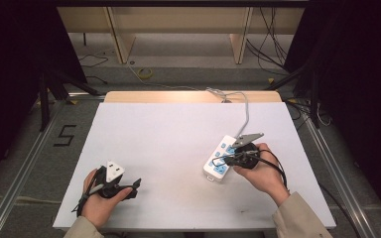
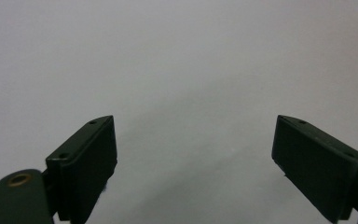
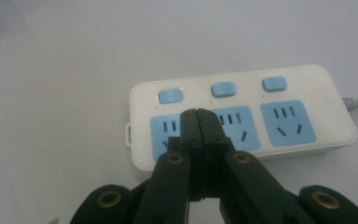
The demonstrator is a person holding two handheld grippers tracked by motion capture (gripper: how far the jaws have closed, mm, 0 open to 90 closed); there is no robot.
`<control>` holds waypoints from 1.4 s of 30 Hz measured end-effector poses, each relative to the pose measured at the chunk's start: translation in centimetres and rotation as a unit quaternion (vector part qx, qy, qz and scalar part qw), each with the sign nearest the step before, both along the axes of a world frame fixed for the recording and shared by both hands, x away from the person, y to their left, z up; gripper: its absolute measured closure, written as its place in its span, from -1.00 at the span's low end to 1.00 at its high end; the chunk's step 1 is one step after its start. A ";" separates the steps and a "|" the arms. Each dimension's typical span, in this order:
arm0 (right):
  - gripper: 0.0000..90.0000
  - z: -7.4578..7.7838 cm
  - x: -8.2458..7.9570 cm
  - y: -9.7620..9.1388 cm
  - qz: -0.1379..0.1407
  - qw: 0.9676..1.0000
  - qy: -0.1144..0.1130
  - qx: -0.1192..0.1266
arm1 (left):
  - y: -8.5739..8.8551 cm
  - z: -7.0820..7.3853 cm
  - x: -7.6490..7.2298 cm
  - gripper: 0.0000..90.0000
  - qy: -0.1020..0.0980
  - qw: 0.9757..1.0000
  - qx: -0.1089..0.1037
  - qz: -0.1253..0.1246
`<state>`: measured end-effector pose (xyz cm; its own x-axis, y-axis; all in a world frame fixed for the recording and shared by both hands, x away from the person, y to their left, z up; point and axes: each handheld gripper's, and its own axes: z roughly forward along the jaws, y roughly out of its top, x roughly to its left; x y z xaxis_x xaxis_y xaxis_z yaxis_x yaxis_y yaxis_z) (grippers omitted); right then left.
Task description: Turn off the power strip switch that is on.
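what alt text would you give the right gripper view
The right gripper, its two black jaws shut together with nothing between them, points at a white power strip lying on a white table. The strip has three blue outlets, each with a blue switch above it, and a grey cord leaving at the right edge.

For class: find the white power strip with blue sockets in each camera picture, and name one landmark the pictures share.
High view: power strip lies right of centre, under the right hand-held gripper.
Left gripper view: not in this picture.
Right gripper view: centre, beyond the shut jaws.
Shared landmark: the white table.
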<state>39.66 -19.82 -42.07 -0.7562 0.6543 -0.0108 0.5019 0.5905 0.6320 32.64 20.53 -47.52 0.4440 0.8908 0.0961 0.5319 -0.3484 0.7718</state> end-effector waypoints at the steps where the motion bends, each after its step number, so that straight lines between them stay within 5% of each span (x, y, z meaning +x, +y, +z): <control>1: 1.00 0.0 0.0 0.0 0.002 1.000 -0.001 -0.001 | 0.0 0.0 0.0 -0.70 0.000 1.000 0.000 0.000; 42: 1.00 -0.2 1.6 2.0 0.016 1.000 0.014 -0.017 | 0.0 0.0 0.0 -0.70 0.000 1.000 0.000 0.000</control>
<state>41.27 -17.84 -42.22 -0.7773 0.6290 -0.0110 0.4997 0.6279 0.5967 32.64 20.49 -47.53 0.4443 0.8907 0.0961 0.5317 -0.3485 0.7719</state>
